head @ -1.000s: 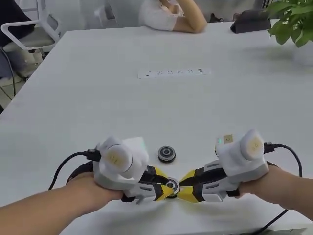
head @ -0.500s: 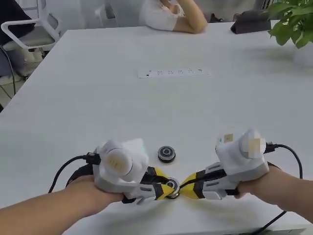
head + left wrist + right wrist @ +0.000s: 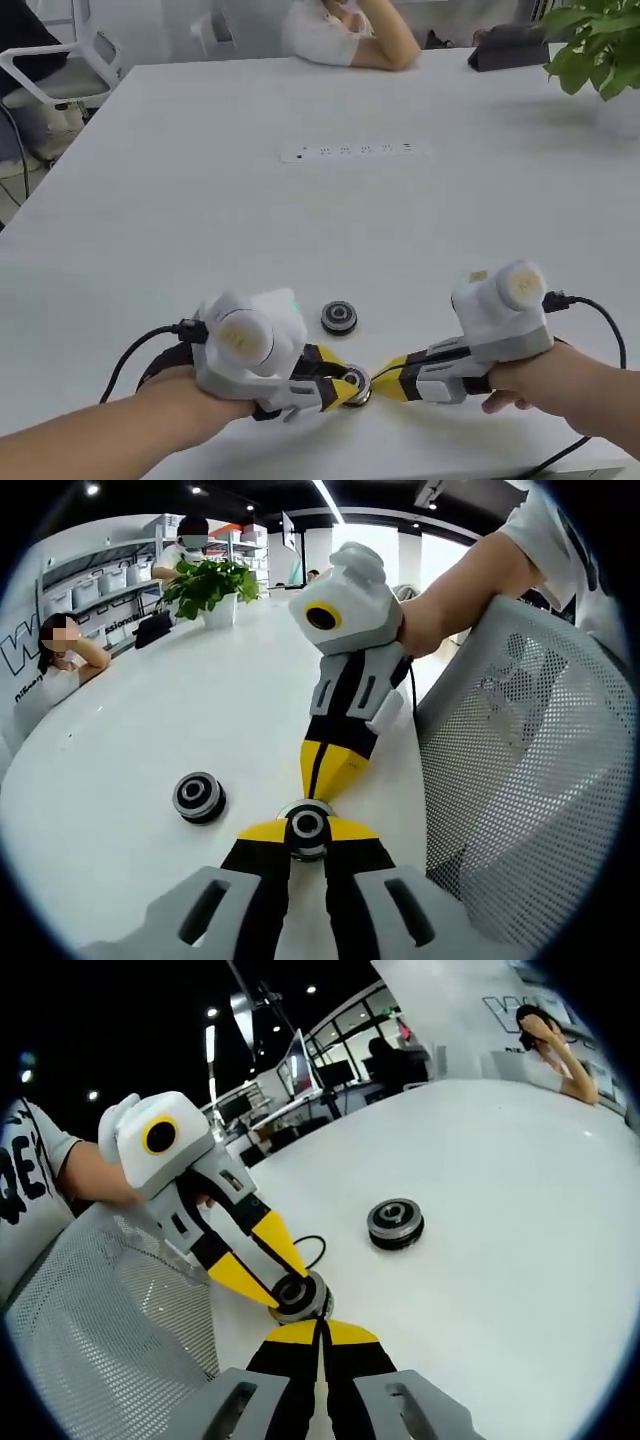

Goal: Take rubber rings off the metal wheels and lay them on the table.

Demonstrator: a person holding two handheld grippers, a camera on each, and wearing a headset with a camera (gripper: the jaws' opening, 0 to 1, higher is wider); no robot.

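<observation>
White table point(image 3: 180, 200), work low at its near edge | step: left gripper point(image 3: 306, 832) should brace firmly while right gripper point(image 3: 321, 1326) peels outward, not twisting | left clamped across the metal wheel point(image 3: 298, 1295) | right jaws together at its rim, possibly nipping the rubber ring, too small to confirm | second wheel point(image 3: 340, 317) lies just beyond.

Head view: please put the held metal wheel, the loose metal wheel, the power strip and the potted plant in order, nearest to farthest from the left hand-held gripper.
1. held metal wheel, in the jaws of the left hand-held gripper.
2. loose metal wheel, just beyond on the table.
3. power strip, mid-table.
4. potted plant, far right corner.
</observation>
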